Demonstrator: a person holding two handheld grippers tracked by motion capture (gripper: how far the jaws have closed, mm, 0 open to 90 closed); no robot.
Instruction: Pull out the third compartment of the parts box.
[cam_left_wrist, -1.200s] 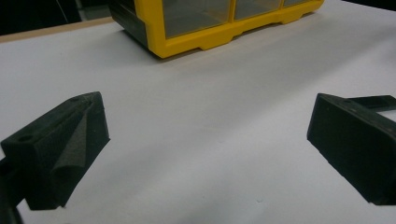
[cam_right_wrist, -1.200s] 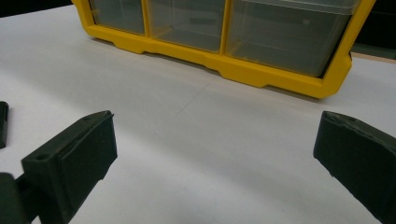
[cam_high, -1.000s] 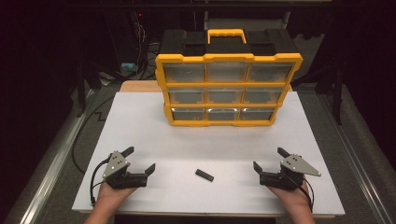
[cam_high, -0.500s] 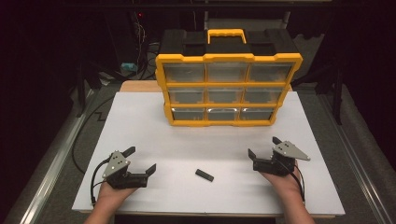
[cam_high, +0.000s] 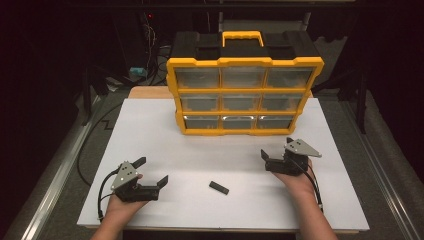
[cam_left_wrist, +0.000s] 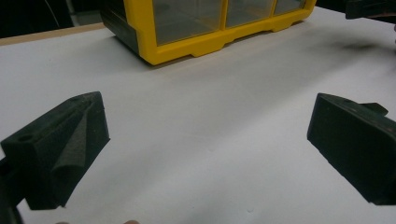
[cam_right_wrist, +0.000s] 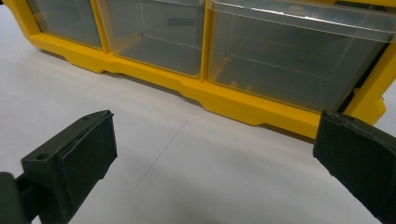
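Right tool (cam_high: 276, 161) has moved forward and up the desk (cam_high: 150, 130) since a second ago, and now sits close to the bottom row of the yellow organizer (cam_high: 245, 95), its jaws spread wide and empty; the right gripper view looks straight at the clear drawers (cam_right_wrist: 294, 56). Left tool (cam_high: 150, 172) has stayed at the near left corner, jaws wide, holding nothing. Between the two, the small black piece (cam_high: 219, 187) lies flat on the white desk, unmoved, well apart from both.
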